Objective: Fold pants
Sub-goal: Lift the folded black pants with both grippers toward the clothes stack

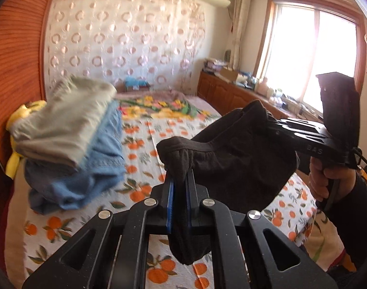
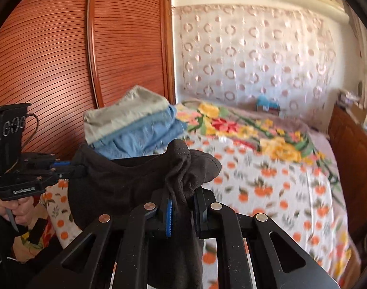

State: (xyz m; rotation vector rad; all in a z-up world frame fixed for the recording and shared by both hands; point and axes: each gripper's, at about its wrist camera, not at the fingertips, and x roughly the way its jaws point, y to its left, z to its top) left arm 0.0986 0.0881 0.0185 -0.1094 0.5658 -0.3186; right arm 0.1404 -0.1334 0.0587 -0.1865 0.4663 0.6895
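Black pants (image 1: 236,159) hang in the air above the bed, held between my two grippers. My left gripper (image 1: 179,180) is shut on one bunched end of the pants. My right gripper (image 2: 182,202) is shut on the other end of the pants (image 2: 116,180). In the left wrist view the right gripper (image 1: 270,118) reaches in from the right with the cloth draped over its fingers. In the right wrist view the left gripper (image 2: 72,166) grips the cloth at the left.
A stack of folded clothes, grey on blue (image 1: 70,139), lies at the left of the bed (image 1: 144,139) by the wooden wardrobe (image 2: 63,60). A floral blanket (image 2: 267,134) lies farther back. A wooden cabinet (image 1: 234,94) stands under the window.
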